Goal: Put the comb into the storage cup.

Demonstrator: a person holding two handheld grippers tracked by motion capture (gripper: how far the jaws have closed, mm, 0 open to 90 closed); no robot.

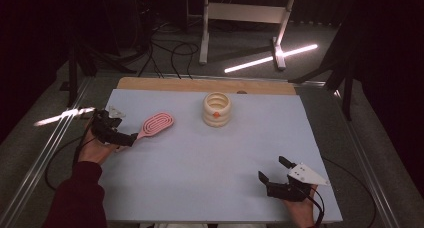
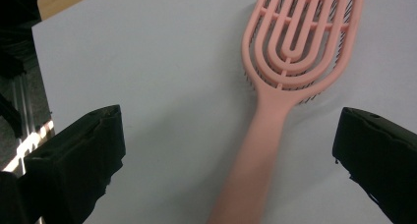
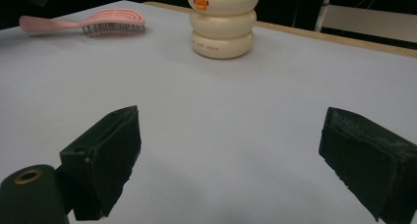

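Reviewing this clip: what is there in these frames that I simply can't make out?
- Hairbrush: the handle's end is cut off by the bottom edge of the left gripper view; in the high view the left gripper covers it, so contact can't be told.
- Cream ringed container: the small print on its lowest ring is too small to read in the right gripper view.
- Its inside: too dim in the high view.

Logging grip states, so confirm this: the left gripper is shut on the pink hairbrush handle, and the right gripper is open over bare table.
Not shut: the left gripper is open, its jaws apart either side of the pink hairbrush handle, as the left gripper view shows. The right gripper is open over bare table.
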